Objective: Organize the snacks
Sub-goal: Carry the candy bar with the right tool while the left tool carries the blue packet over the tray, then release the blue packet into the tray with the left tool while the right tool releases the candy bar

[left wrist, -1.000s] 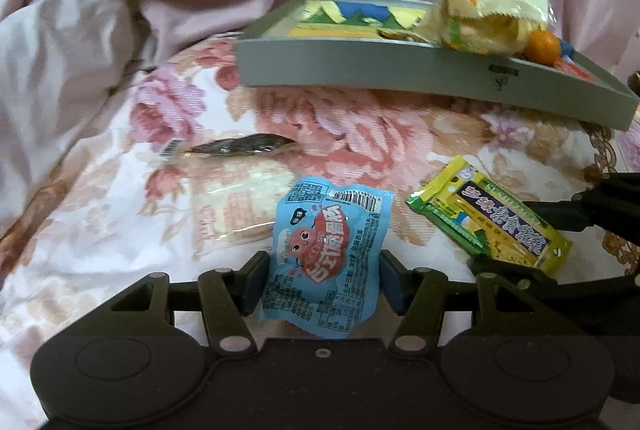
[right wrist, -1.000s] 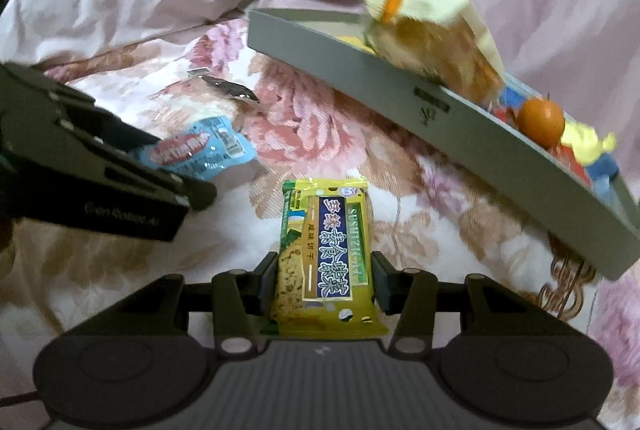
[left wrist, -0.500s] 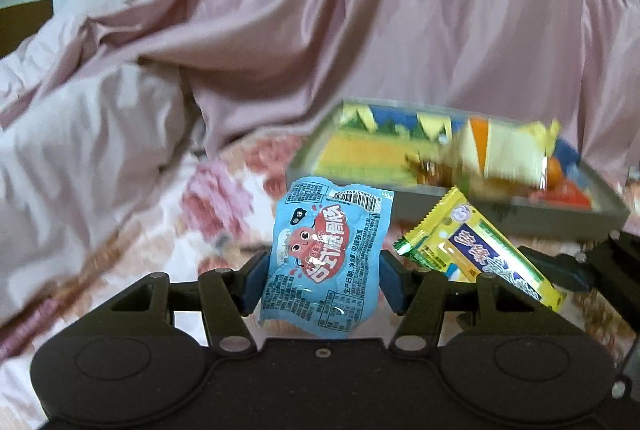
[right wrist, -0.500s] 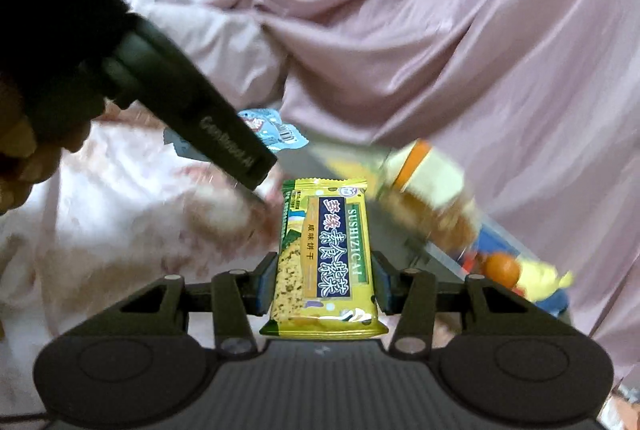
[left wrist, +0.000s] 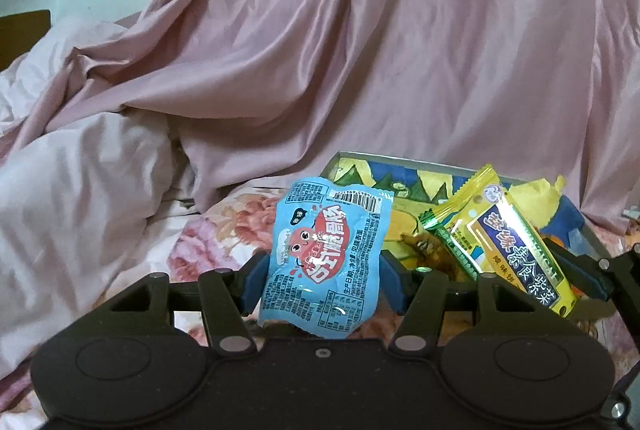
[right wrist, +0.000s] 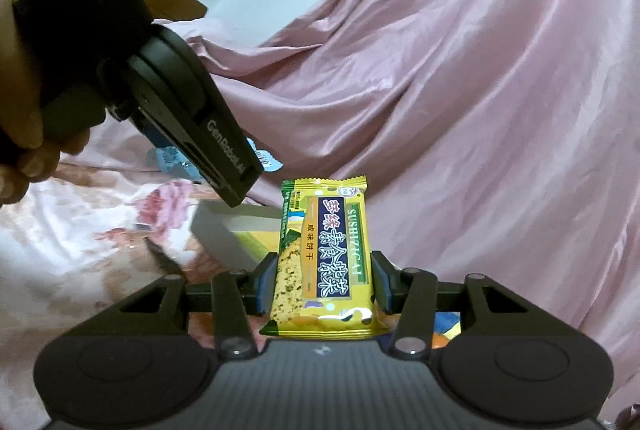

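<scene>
My left gripper [left wrist: 322, 280] is shut on a light blue snack packet [left wrist: 324, 262] with a red cartoon figure, held upright in the air. My right gripper [right wrist: 324, 282] is shut on a yellow biscuit packet [right wrist: 326, 254] with a dark blue label. That yellow packet [left wrist: 500, 238] also shows in the left wrist view at the right, just in front of the grey tray [left wrist: 404, 163]. The tray [right wrist: 224, 226] has a blue and yellow patterned floor and holds other snacks. A hand [right wrist: 16, 134] holds the left gripper's body [right wrist: 192, 122].
Pink satin bedding [left wrist: 360, 50] is heaped behind the tray, and a paler pink quilt [left wrist: 72, 198] lies at the left. A floral cloth [left wrist: 224, 230] covers the surface under the tray. A small dark wrapper [right wrist: 160, 258] lies on the cloth.
Both grippers have lifted their packets off the floral cloth and carried them up toward the tray. The two packets now hang side by side near it.
</scene>
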`<action>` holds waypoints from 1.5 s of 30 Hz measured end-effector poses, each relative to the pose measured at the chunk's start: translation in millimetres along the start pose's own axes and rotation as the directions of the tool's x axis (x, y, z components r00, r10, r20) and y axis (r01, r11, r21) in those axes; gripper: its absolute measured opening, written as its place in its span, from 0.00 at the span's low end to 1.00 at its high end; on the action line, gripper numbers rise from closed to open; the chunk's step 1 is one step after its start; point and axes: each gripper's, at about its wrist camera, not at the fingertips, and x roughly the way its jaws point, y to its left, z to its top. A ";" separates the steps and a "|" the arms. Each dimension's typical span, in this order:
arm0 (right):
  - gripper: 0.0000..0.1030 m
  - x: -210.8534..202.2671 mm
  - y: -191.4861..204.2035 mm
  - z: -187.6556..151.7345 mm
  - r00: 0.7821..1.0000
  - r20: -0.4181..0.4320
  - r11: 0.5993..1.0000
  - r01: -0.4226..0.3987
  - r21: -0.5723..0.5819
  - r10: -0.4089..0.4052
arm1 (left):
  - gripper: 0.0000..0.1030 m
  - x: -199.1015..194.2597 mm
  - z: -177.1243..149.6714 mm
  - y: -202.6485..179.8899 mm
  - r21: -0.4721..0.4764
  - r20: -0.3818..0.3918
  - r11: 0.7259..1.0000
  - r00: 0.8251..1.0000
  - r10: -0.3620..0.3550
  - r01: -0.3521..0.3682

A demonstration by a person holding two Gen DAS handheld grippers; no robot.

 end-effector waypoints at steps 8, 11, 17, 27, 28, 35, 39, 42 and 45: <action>0.50 28.7 -29.5 -13.1 0.999 -0.043 0.995 0.028 0.098 -0.024 | 0.58 41.7 14.4 -14.4 0.005 -0.008 1.000 1.000 -0.022 0.022; 0.51 37.5 -39.2 -15.2 0.998 -0.055 0.991 0.037 0.130 -0.030 | 0.58 59.7 17.7 -18.5 -0.003 -0.021 1.000 0.999 -0.030 0.029; 0.51 55.6 -58.0 -27.9 0.993 -0.112 0.971 0.053 0.233 -0.027 | 0.59 88.4 18.0 -31.8 -0.024 -0.043 0.999 0.998 -0.047 0.046; 0.51 60.2 -66.8 -33.9 0.989 -0.144 0.953 0.052 0.299 -0.008 | 0.59 110.3 2.2 -41.0 -0.067 -0.095 0.996 0.993 -0.068 0.061; 0.51 60.9 -66.6 -33.3 0.989 -0.145 0.953 0.051 0.300 -0.008 | 0.59 111.4 1.0 -40.7 -0.073 -0.102 0.996 0.992 -0.067 0.060; 0.54 62.8 -69.1 -28.9 0.990 -0.144 0.949 0.052 0.312 -0.007 | 0.61 107.0 4.1 -37.4 -0.088 -0.107 0.994 0.992 -0.071 0.062; 0.57 61.6 -69.8 -29.1 0.990 -0.141 0.945 0.053 0.321 -0.007 | 0.68 99.8 8.2 -32.5 -0.109 -0.097 0.993 0.993 -0.065 0.054; 0.67 59.2 -70.9 -28.0 0.991 -0.132 0.941 0.054 0.334 -0.010 | 0.77 92.4 10.9 -29.0 -0.118 -0.084 0.992 0.995 -0.058 0.048; 0.79 54.3 -72.9 -26.9 0.993 -0.118 0.933 0.070 0.353 -0.030 | 0.88 83.0 13.9 -25.8 -0.120 -0.069 0.992 0.996 -0.050 0.041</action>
